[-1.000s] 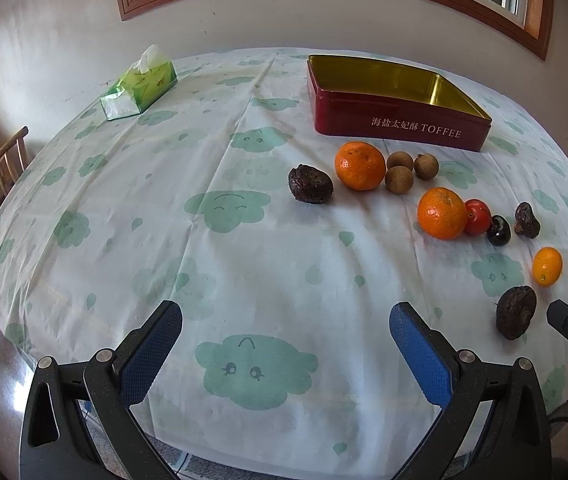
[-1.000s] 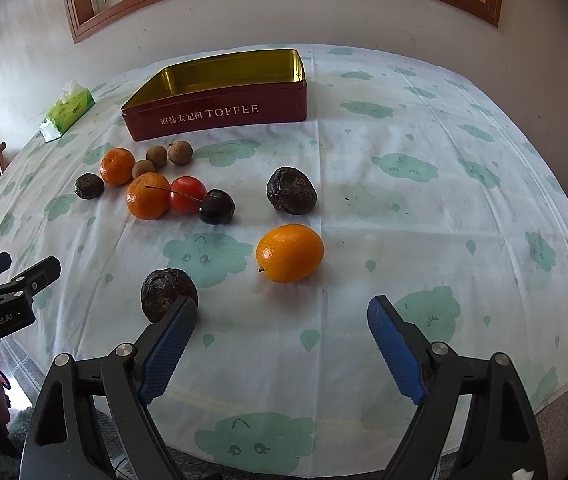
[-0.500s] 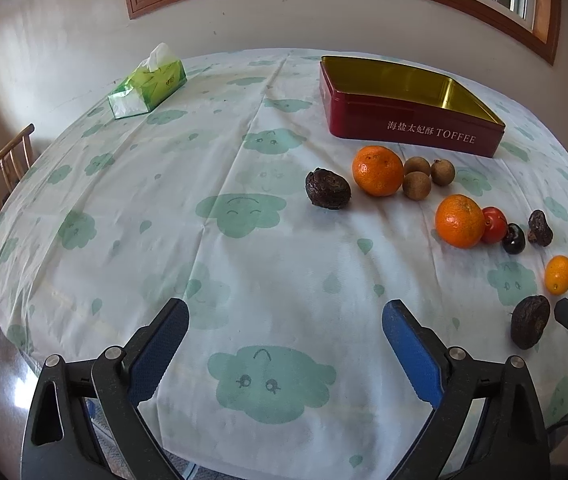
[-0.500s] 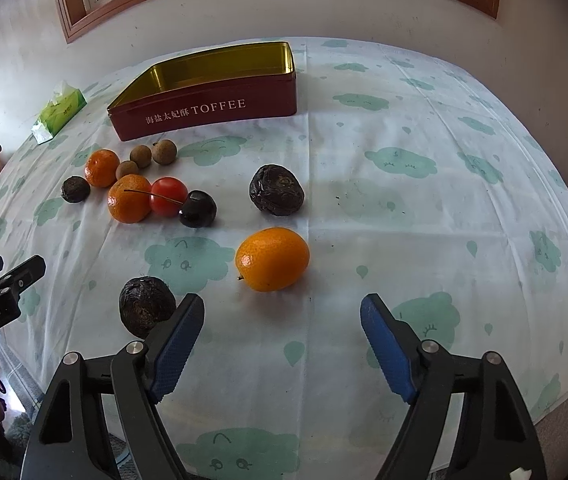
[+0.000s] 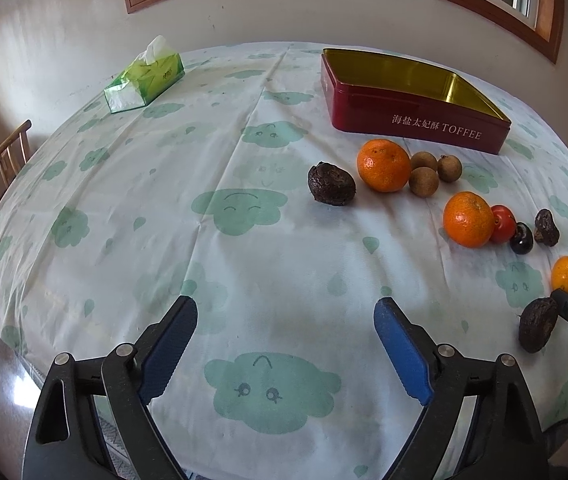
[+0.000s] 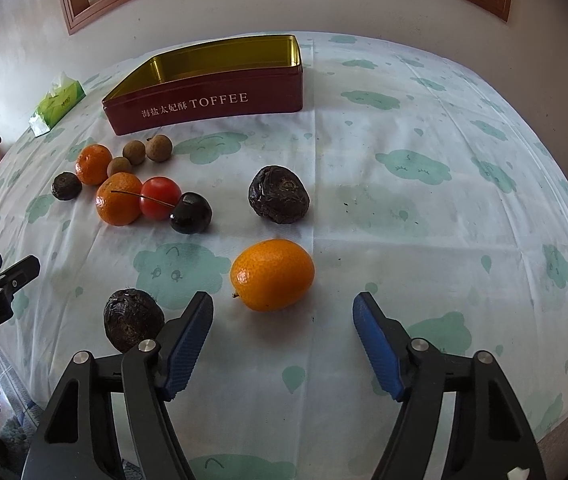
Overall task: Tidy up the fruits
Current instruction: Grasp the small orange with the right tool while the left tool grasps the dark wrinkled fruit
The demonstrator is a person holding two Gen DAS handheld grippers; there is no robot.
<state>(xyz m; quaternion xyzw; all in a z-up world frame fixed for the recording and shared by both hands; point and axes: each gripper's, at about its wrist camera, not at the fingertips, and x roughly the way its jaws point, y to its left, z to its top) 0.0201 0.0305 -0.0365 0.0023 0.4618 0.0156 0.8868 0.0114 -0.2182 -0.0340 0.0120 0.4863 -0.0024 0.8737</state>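
Nothing is gathered yet — the right tongs (image 6: 281,330) hang spread just short of the kumquat (image 6: 272,274) on the desk (image 6: 424,240), the left tongs (image 5: 286,340) spread too — next, probably pinching it gently for the empty toffee tin (image 6: 207,100).

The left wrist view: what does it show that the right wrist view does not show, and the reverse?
Only the left wrist view shows the left hand-held gripper from behind, open over bare cloth with no fruit between its fingers. Only the right wrist view shows the right hand-held gripper open just short of the oval orange fruit, and the long stem on the dark cherry. Both show the empty toffee tin, the tissue pack, the two round oranges, the three small brown fruits and the red tomato.
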